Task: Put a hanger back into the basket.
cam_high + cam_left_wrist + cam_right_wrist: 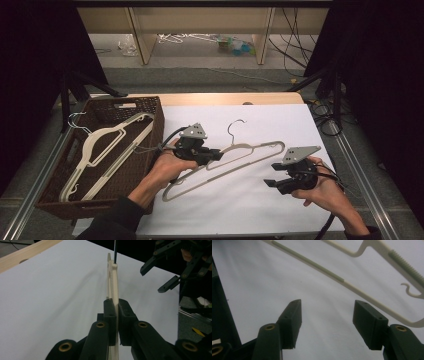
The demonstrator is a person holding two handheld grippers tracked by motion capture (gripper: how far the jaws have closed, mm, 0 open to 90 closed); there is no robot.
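My left tongs (117, 322) clamp the hanger (235, 160) at frame centre; my right tongs (327, 325) stand apart, lower right.

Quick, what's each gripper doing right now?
Left gripper: shut on the hanger on the table.
Right gripper: open, holding nothing, close beside the hanger.

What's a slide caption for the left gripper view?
Left gripper clamped on a cream hanger above white table cover.
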